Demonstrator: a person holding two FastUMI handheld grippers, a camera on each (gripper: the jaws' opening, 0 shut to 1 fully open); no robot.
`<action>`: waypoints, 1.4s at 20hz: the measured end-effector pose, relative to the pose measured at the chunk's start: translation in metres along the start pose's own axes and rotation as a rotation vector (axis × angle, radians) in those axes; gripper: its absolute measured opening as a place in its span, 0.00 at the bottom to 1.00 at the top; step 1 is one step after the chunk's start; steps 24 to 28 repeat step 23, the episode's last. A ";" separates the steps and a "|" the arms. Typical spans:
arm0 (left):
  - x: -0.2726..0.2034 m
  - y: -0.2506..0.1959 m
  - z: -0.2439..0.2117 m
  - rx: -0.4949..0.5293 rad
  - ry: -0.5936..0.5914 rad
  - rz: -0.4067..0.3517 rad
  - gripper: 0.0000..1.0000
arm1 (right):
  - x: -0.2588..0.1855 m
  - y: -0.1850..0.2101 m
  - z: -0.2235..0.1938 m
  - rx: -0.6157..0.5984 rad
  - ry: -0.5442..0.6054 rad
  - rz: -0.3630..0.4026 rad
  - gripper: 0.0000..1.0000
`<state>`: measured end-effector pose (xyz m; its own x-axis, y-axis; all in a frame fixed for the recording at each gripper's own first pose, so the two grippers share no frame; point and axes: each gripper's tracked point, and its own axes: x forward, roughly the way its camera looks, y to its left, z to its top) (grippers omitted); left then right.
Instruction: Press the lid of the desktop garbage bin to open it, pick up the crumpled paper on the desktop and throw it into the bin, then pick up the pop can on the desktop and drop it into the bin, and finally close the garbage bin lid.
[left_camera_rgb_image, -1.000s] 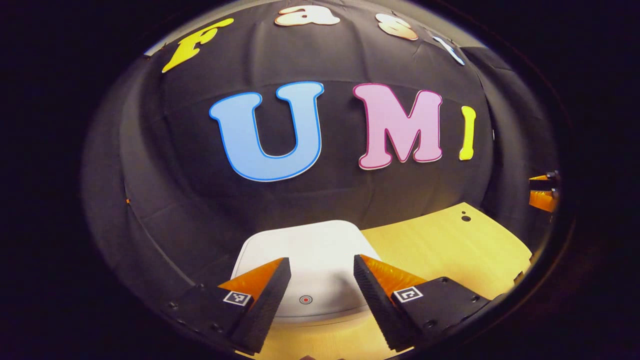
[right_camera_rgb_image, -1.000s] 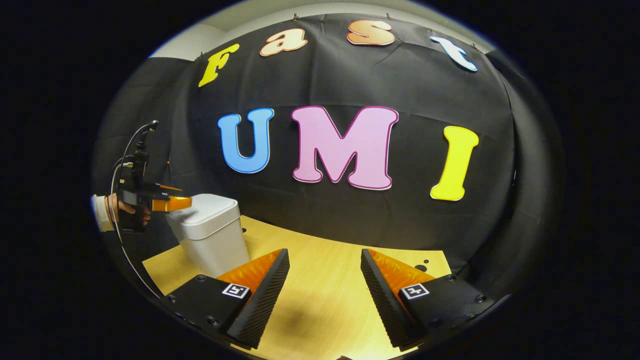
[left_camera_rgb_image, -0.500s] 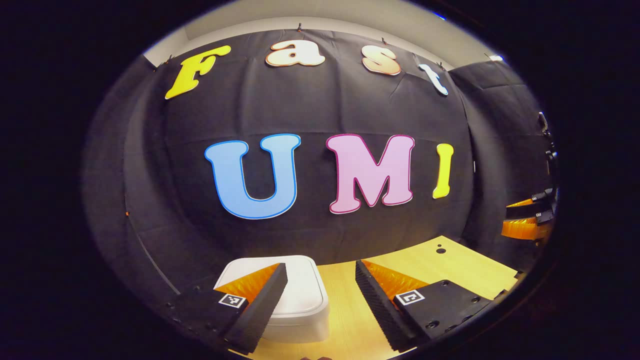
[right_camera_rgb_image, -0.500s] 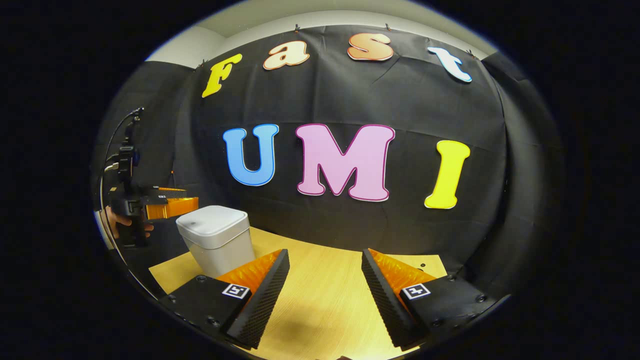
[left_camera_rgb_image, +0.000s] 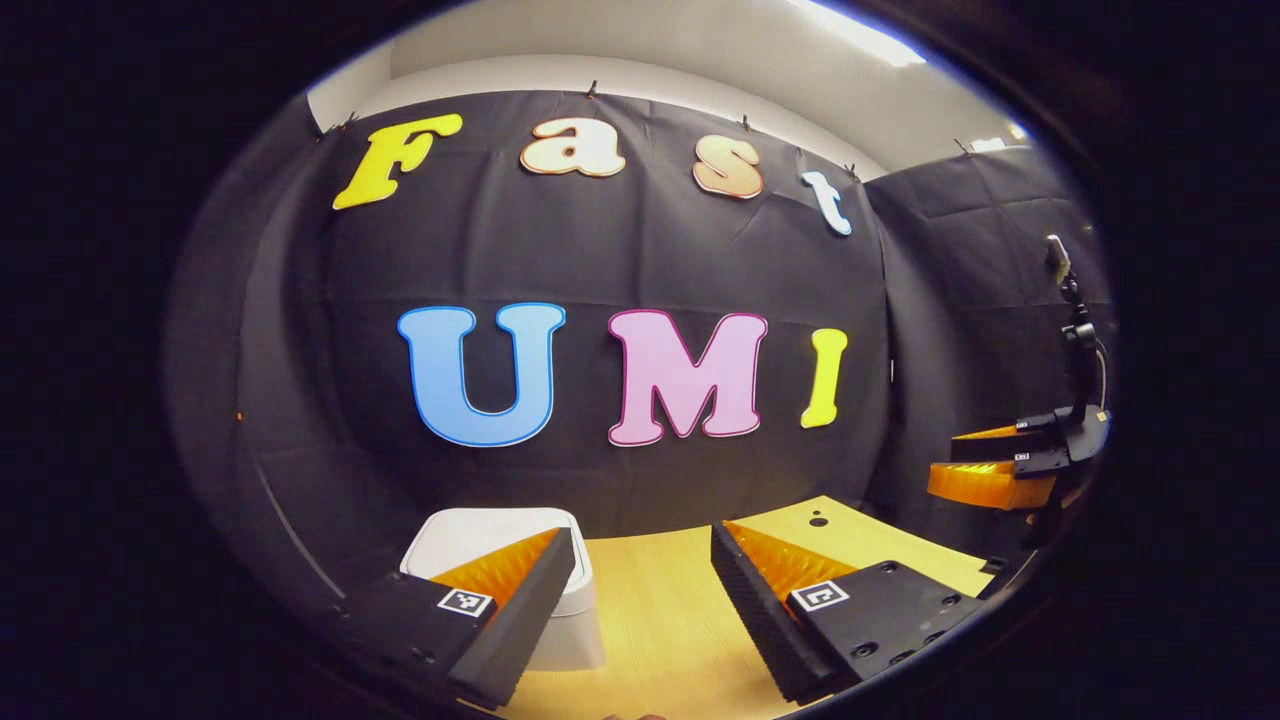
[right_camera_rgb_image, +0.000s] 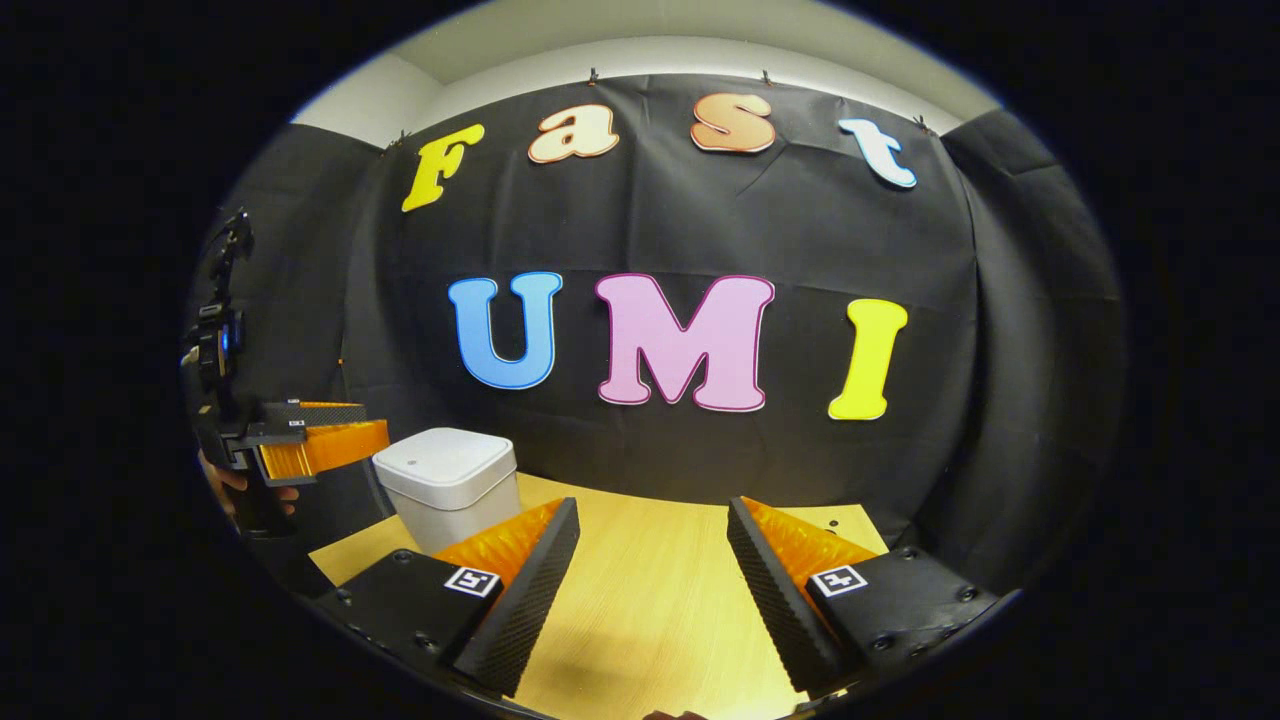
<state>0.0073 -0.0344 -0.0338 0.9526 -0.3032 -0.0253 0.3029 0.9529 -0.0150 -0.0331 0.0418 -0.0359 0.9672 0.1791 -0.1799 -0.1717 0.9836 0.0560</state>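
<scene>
Tongs, left (left_camera_rgb_image: 640, 590): I am holding them spread, empty, near the bin (right_camera_rgb_image: 452, 485), far left on the counter (right_camera_rgb_image: 650, 590), lid lying shut. Tongs, right (right_camera_rgb_image: 650, 580): spread, empty, hovering over bare counter, likely waiting their turn.

- Ahead of the fingers hangs the booth's black cloth wall (right_camera_rgb_image: 700, 230), creased and pinned along its top edge.
- Above the cloth runs a pale wall (left_camera_rgb_image: 650, 75) and a ceiling with a bright light strip (left_camera_rgb_image: 860, 20).
- Below and between the fingers lies a light wooden tabletop (right_camera_rgb_image: 650, 590), with small dark holes (left_camera_rgb_image: 818, 520) near its far edge.
</scene>
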 end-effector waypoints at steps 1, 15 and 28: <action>-0.004 -0.003 0.000 -0.006 0.003 -0.005 0.92 | -0.005 0.004 0.004 0.000 -0.010 0.002 0.96; -0.025 -0.062 0.043 -0.009 -0.118 -0.008 0.92 | -0.056 -0.020 0.037 -0.018 -0.152 -0.015 0.97; -0.024 -0.091 0.042 -0.006 -0.125 -0.058 0.92 | -0.078 -0.046 0.023 -0.035 -0.111 -0.073 1.00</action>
